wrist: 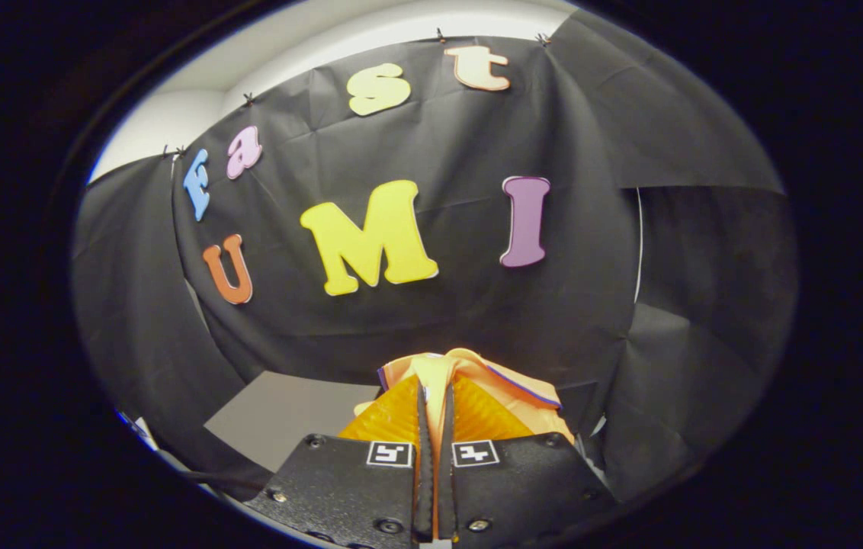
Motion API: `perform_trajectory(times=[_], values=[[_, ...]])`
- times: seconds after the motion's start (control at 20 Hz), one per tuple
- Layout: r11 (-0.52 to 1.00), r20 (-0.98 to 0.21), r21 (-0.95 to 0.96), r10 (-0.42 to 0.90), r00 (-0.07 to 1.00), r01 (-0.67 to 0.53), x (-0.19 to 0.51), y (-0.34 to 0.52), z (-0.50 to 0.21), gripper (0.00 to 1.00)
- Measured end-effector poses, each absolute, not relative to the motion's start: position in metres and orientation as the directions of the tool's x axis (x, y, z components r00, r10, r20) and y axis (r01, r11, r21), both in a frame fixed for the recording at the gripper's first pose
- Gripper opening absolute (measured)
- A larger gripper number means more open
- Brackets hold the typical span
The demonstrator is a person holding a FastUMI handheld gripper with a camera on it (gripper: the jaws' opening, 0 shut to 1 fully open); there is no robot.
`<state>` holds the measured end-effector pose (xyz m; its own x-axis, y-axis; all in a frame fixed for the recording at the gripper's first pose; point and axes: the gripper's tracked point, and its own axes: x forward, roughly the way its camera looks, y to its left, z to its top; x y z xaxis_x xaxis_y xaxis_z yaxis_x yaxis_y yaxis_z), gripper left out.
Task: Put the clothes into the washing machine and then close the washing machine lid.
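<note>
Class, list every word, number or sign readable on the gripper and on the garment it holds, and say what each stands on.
Readable words or numbers: none.
Gripper, shut on the orange garment: two square black-and-white code markers, patterns rather than letters.
Orange garment: plain with purple edging, no print seen.

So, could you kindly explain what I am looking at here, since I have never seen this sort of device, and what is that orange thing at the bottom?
This is a hand-held tool with two fingers, carried by a person rather than a robot arm. The camera sits on the tool and looks forward along the fingers, with a wide lens that bends everything. The two black plates with small square markers are the gripper, and its ribbed amber fingers are closed on a piece of thin orange cloth with purple trim, which bunches up just past the tips. Behind it hangs the booth's black cloth wall, with a grey flat surface lower down, beside the fingers.
</note>
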<state>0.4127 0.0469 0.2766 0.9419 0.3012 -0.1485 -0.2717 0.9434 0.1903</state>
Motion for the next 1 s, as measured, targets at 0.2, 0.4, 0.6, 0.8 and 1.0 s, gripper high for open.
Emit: perform_trajectory(times=[0.2, 0.4, 0.6, 0.8, 1.0], values=[[0.949, -0.23, 0.196, 0.289, 0.929, -0.246, 0.45, 0.017, 0.23, 0.06], [0.952, -0.327, 0.199, 0.29, 0.9, -0.234, 0.473, 0.009, 0.167, 0.06], [0.948, -0.411, 0.195, 0.312, 0.857, -0.251, 0.482, 0.024, 0.113, 0.06], [0.943, -0.487, 0.21, 0.331, 0.808, -0.259, 0.49, 0.038, 0.06, 0.06], [0.95, -0.545, 0.188, 0.311, 0.779, -0.248, 0.5, 0.047, 0.014, 0.06]])
